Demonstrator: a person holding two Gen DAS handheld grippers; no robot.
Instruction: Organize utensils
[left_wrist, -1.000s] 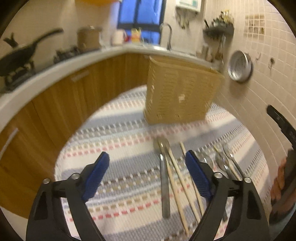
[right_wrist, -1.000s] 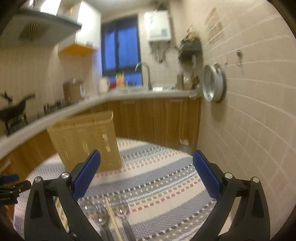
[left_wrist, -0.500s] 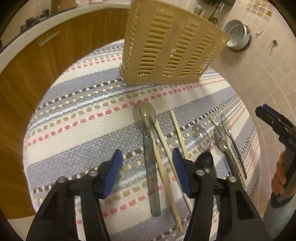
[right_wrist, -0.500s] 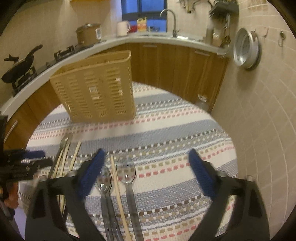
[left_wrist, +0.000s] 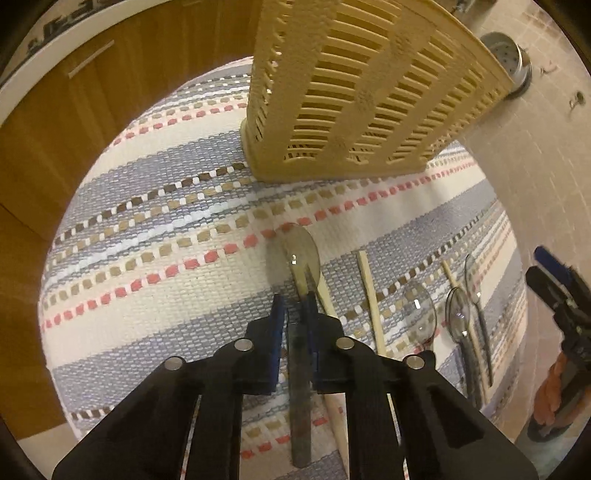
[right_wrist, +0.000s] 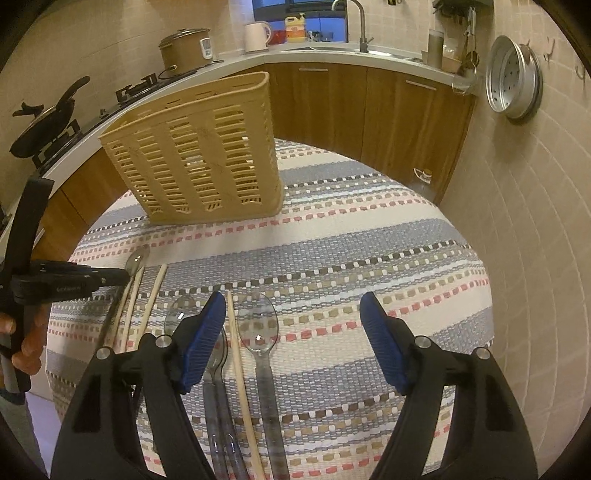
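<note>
The left tongs (left_wrist: 294, 306) are clenched on the handle of a clear plastic spoon (left_wrist: 298, 254), just behind its bowl. The spoon lies flat on the striped woven cloth (left_wrist: 155, 236) covering the round surface, its bowl pointing ahead of the tongs and its long handle running back between the two arms. A wooden chopstick (left_wrist: 325, 291) lies against the right side of that spoon, passing under the right blue pad (left_wrist: 309, 306). Further right of the left tongs lie another chopstick (left_wrist: 370, 295), then three more clear spoons (left_wrist: 419, 306) side by side with a third chopstick among them. Straight ahead of the left tongs, well beyond the spoon's bowl, stands the beige slatted cutlery basket (left_wrist: 369, 99), upright on the cloth.

The right tongs (right_wrist: 295, 332) are released, their blue pads (right_wrist: 384, 350) spread wide, and hover over the near part of the cloth. Between their fingers lie a clear spoon (right_wrist: 258, 328) and a chopstick (right_wrist: 236, 354) just left of it; two more clear spoons sit partly under the left pad. In the right wrist view the left tongs show at the far left, gripping the spoon near the basket (right_wrist: 199, 155).
</note>
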